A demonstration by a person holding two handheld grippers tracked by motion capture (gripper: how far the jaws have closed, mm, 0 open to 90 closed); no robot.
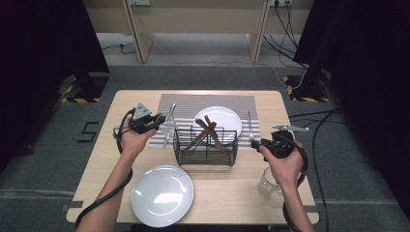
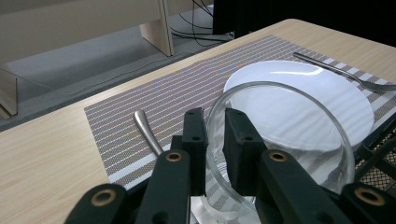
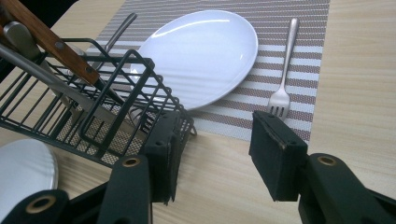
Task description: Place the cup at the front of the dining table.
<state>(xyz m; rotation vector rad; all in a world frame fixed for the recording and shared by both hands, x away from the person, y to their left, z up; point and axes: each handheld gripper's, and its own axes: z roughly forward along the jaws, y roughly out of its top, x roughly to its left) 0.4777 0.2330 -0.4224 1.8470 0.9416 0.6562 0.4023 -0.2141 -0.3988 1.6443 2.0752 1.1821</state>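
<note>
The left gripper (image 2: 215, 135) is clamped on the rim of a clear glass (image 2: 280, 140), held over the left edge of the striped placemat (image 2: 187, 88) beside a spoon (image 2: 147, 130). The right gripper (image 3: 217, 154) has its jaws apart with nothing between them, low over the table (image 3: 359, 93), between the wire basket (image 3: 93, 116) and a fork (image 3: 282, 79), with the white plate (image 3: 201, 51) beyond.

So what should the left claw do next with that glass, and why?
Probably lower the glass onto the striped placemat beside the white plate and only then release. The left claw pinches its rim, and bare mat lies below.
</note>
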